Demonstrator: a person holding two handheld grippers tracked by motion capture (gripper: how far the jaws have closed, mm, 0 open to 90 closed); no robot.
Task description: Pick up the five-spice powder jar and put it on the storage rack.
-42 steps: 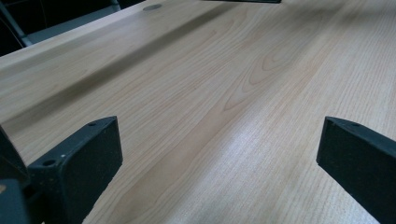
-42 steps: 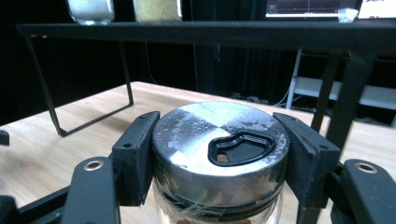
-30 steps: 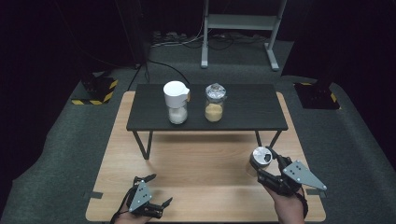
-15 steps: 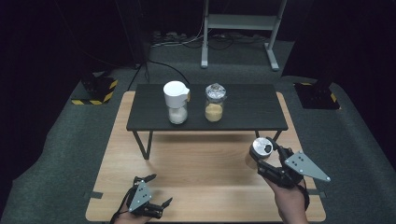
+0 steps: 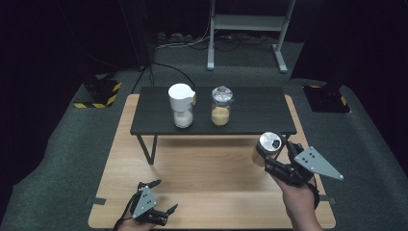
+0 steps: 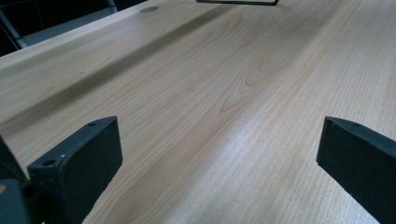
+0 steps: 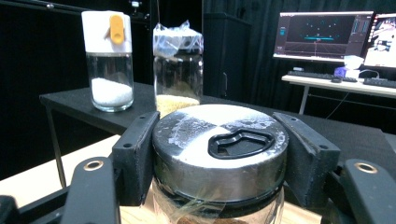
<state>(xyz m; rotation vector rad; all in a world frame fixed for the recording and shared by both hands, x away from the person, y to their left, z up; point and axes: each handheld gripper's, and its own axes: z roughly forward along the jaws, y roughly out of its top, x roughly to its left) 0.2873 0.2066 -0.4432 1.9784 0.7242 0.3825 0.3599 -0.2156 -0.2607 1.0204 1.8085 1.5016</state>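
Glass jar [image 7: 219, 163] with a round brushed-metal lid, black shaped opening in the lid top, is sitting clamped in the right gripper [image 5: 284, 161]; both black jaws are pressing flat against the lid's sides at 9 and 3 o'clock in the right gripper view. In the high view the jar [image 5: 267, 148] is hanging above the pale wooden table [image 5: 207, 178] toward its right side, lid gleaming, with the grey three-cornered plate showing at 3 o'clock from it and the right hand [image 5: 298, 199] gripping from 5 o'clock. Beyond the jar, toward 12 o'clock, a small black table [image 5: 255, 113] with a matt top and thin legs is standing on the wood. On it, two glass containers are standing upright, near each other but apart: a shaker [image 5: 182, 106] with a white cap and an orange tab, holding white grains, and at its 3 o'clock a clear jar [image 5: 221, 107] holding tan grains, its mouth covered in crinkled clear plastic. Left gripper [image 5: 153, 207] is lying low at the wood table's near edge, around 7 o'clock from the held jar, well apart from it; its jaws are standing wide with nothing between them, bare smooth wood grain [image 6: 219, 107] showing in the gap. Grey carpet [image 5: 62, 159] is surrounding the table. Lit monitors [image 7: 322, 35] on a desk are glowing at 2 o'clock in the right gripper view.
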